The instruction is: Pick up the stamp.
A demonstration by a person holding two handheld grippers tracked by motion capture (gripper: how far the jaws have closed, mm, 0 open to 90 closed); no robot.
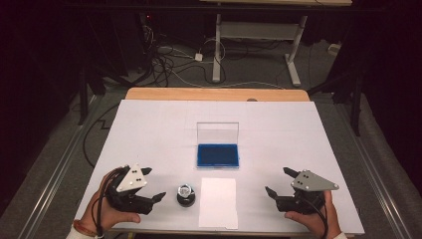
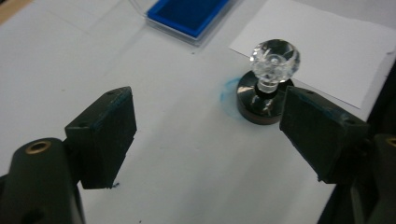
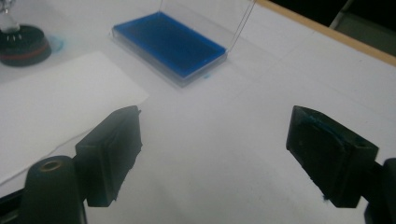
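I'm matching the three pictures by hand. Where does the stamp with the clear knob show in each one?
High view: the stamp stands low, left of centre, beside the white sheet.
Left gripper view: stamp upper right, by the right jaw.
Right gripper view: stamp top left corner, knob cut off.
Shared landmark: the blue ink pad.

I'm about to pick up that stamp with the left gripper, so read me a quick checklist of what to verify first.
1. Left gripper open and empty: ok.
2. Stamp upright on its dark base, clear knob on top: ok.
3. Stamp lined up between the left jaws: not ok; in the left gripper view it sits off by the right-hand jaw.
4. Ink pad lid raised, blue pad uncovered: ok.
5. Sheet of paper lying flat beside the stamp: ok.
6. Right gripper open, holding nothing, apart from stamp and ink pad: ok.
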